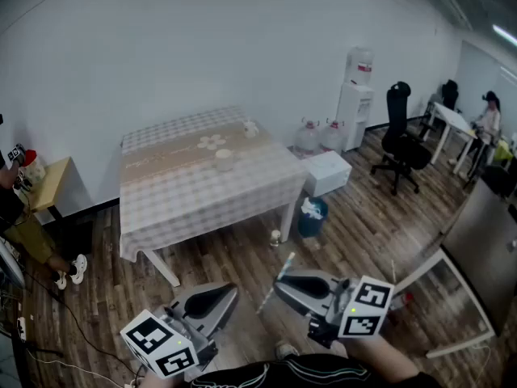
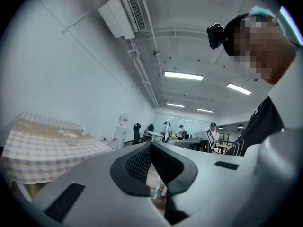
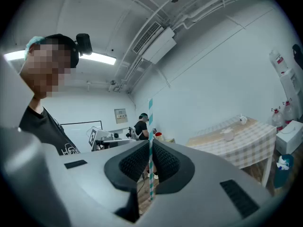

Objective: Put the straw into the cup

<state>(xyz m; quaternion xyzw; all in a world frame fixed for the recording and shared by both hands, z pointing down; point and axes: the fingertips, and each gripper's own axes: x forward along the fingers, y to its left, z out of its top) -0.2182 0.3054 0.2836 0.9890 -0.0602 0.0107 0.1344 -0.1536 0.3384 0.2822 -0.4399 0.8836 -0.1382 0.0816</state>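
Straw [image 3: 150,119], pinched between right tongs [image 3: 150,148]

the straw [image 3: 150,122], thin with teal and white stripes, stands upright, pinched between the fingers [image 3: 136,162] of the right gripper [image 3: 150,148], both ends sticking out. the cup [image 1: 224,159], small and pale, stands upright on the checked tabletop [image 1: 186,196], well apart from the straw.

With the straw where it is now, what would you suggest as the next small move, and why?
Probably carry the right gripper toward the cup on the checked table: the straw is already clamped between its jaws, while the cup stands far off across the room, well out of reach.
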